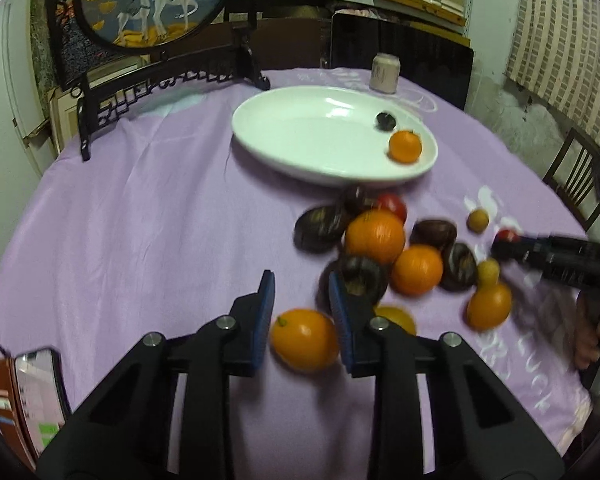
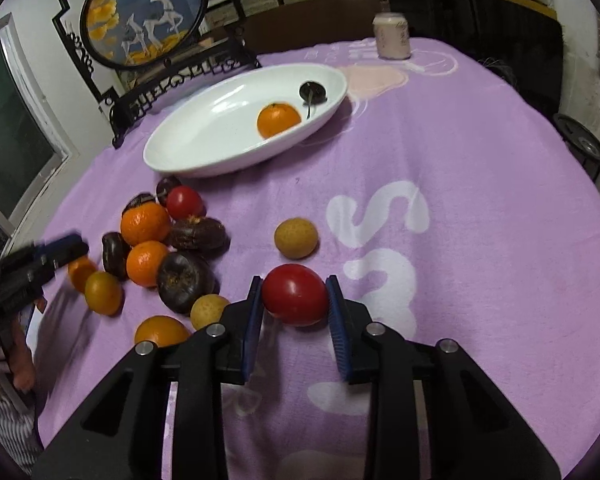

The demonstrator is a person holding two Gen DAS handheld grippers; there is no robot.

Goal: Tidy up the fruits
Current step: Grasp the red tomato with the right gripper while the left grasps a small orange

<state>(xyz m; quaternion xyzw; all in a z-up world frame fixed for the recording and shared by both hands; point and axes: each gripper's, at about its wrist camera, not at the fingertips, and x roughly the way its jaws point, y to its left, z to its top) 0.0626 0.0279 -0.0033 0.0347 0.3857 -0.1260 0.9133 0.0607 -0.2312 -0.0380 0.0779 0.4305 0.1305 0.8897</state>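
Note:
A white oval dish on the purple cloth holds an orange and a small dark fruit. A pile of oranges and dark fruits lies in front of it. My left gripper is open around a small orange fruit on the cloth. My right gripper has its blue pads on both sides of a red tomato, which rests on the cloth. The right gripper also shows in the left wrist view.
A pale can stands beyond the dish. A framed deer screen stands at the back left. A phone and wallet lie at the near left edge. A round yellowish fruit lies alone.

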